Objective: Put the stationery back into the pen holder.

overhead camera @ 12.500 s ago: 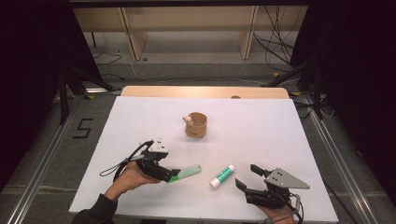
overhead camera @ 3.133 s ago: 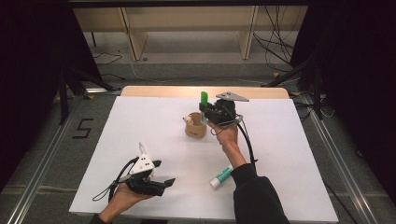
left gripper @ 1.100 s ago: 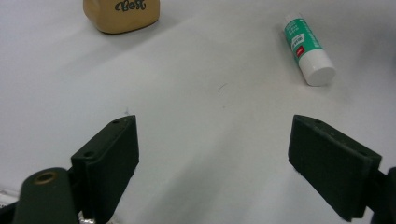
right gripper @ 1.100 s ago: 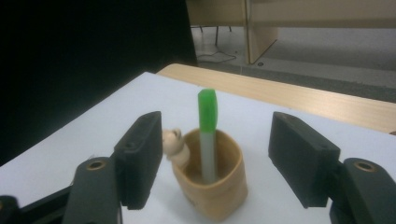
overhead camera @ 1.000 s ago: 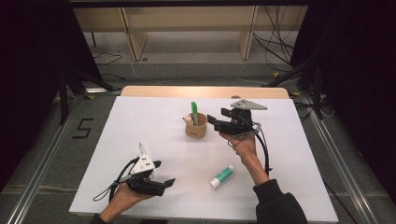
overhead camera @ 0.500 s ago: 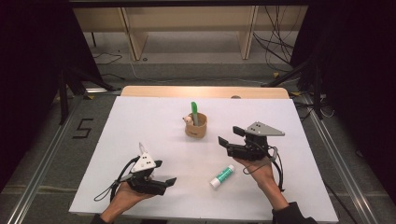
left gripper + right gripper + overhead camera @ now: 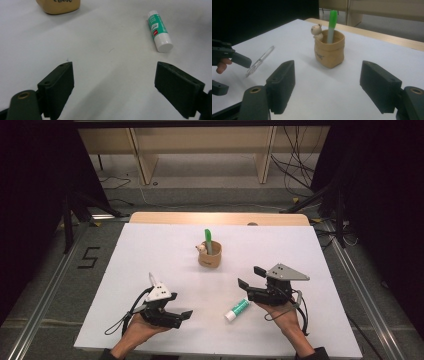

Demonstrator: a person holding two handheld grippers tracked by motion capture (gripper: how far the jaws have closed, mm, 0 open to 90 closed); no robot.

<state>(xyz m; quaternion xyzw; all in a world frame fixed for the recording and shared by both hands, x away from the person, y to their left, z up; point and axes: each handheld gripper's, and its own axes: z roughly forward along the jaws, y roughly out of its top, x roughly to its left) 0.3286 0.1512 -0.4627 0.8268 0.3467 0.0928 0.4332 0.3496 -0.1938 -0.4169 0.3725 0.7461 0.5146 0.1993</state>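
A tan cup with a small bear figure on its rim stands mid-table, and a green marker stands upright in it. A green-and-white glue stick lies nearer the front. Just right of the stick, my right gripper is open and holds nothing; in its own view the jaws face the cup and marker. My left gripper rests open at the front left. Its view has the glue stick ahead to the right.
A clear pen lies on the white table by the left gripper. A wooden strip runs along the table's far edge. Dark floor with metal rails and cables surrounds the table.
The right gripper, which held the green marker over the cup, has left it standing in the cup and drawn back open toward the front, beside the glue stick. The left gripper stayed put.
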